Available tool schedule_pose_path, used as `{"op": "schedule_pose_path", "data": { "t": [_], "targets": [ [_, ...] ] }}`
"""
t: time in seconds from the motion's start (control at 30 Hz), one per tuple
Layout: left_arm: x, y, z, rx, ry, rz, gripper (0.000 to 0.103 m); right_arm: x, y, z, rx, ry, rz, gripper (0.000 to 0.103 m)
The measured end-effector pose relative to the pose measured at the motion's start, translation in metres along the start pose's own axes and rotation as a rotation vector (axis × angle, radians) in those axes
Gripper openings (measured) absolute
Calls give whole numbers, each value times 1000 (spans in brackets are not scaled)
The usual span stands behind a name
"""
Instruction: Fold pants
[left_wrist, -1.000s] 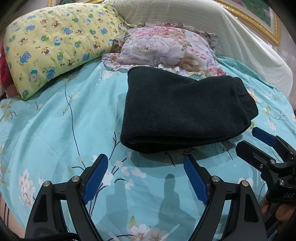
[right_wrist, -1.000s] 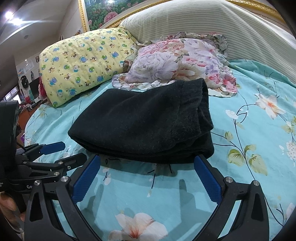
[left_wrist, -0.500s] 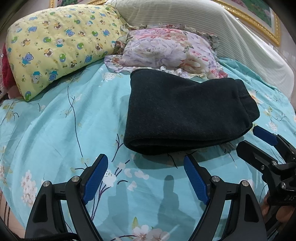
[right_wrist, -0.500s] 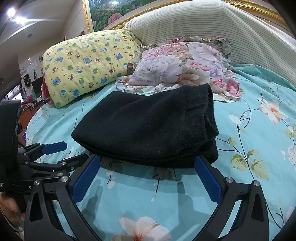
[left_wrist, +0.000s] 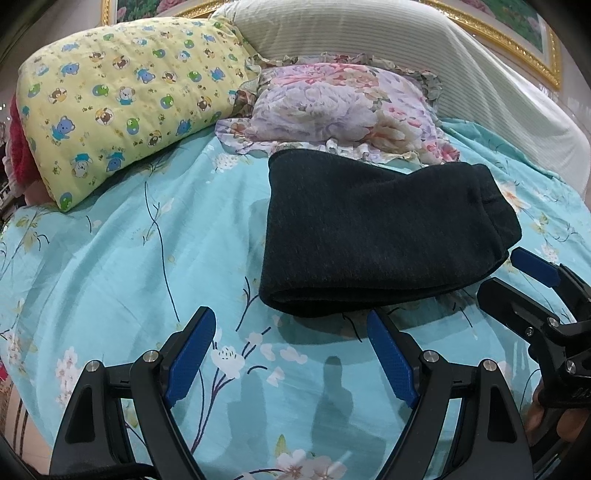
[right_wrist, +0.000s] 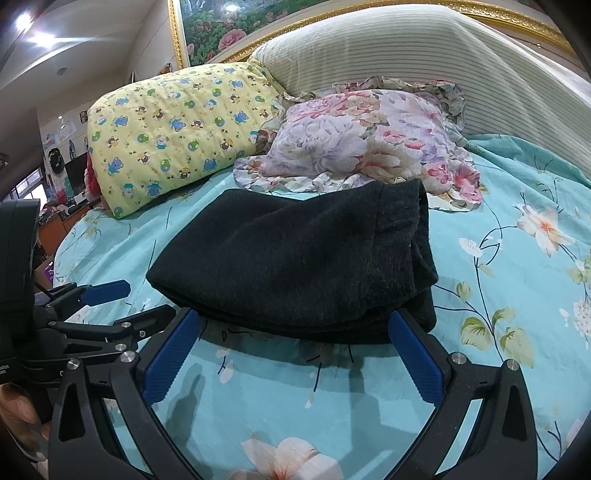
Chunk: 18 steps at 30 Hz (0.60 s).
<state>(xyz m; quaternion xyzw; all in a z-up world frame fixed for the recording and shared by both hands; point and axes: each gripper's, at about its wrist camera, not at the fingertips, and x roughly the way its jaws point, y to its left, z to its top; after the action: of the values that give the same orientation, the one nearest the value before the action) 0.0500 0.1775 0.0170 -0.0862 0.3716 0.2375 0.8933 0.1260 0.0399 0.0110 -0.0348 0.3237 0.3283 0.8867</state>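
Black pants (left_wrist: 373, 236) lie folded into a thick rectangle on the turquoise floral bedsheet (left_wrist: 129, 258); they also show in the right wrist view (right_wrist: 295, 266). My left gripper (left_wrist: 291, 332) is open and empty, just short of the pants' near folded edge. My right gripper (right_wrist: 295, 328) is open and empty, its blue pads at the pants' near edge. The right gripper shows at the right of the left wrist view (left_wrist: 517, 280), and the left gripper at the left of the right wrist view (right_wrist: 129, 299).
A yellow cartoon-print pillow (left_wrist: 122, 103) and a floral pillow (left_wrist: 343, 107) lie behind the pants. A striped padded headboard (left_wrist: 406, 48) rises at the back. The bed's left edge (left_wrist: 14, 398) is close by.
Both grippers have drawn back a little from the folded pants and lifted slightly. The pants have not moved. Both grippers stay open.
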Motion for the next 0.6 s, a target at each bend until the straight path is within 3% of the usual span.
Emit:
{"op": "schedule_pose_path", "data": {
  "t": [0.6],
  "targets": [
    [-6, 3, 10, -6, -16, 18, 85, 0, 1, 7, 3, -8, 7, 102]
  ]
}}
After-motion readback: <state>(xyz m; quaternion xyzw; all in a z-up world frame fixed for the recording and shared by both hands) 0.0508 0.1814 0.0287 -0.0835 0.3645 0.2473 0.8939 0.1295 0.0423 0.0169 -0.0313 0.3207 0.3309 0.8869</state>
